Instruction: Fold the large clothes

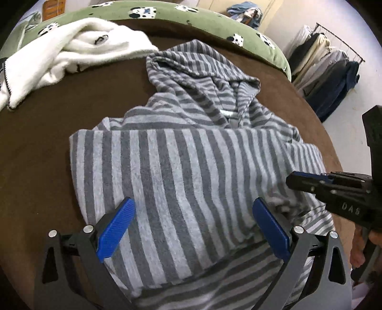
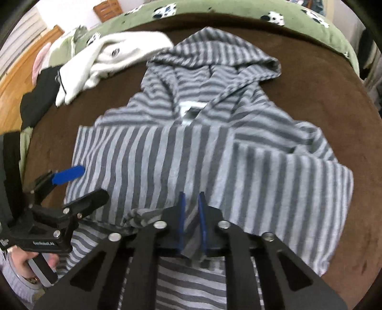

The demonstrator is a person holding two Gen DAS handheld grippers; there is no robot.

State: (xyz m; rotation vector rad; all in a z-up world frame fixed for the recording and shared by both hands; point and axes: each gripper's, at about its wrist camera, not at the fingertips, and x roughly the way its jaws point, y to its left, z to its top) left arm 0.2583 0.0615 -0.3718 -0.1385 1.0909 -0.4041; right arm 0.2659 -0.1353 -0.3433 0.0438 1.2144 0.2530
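A grey striped hoodie (image 1: pixel 186 152) lies on the brown table (image 1: pixel 43 152), hood at the far end, sleeves folded across the body. It also shows in the right wrist view (image 2: pixel 191 147). My left gripper (image 1: pixel 193 207) is open, its blue pads spread wide over the hoodie's near part, holding nothing. It appears at the left of the right wrist view (image 2: pixel 81 181). My right gripper (image 2: pixel 192 198) is shut on a fold of the hoodie's cloth at the near edge. In the left wrist view it (image 1: pixel 293 180) sits at the hoodie's right side.
A white fleece garment (image 1: pixel 71 52) lies at the table's far left, also in the right wrist view (image 2: pixel 112 54). A green cow-print cover (image 1: pixel 210 19) lies beyond the table. A rack of hanging clothes (image 1: pixel 327 66) stands at the right. A dark garment (image 2: pixel 38 95) lies at the left edge.
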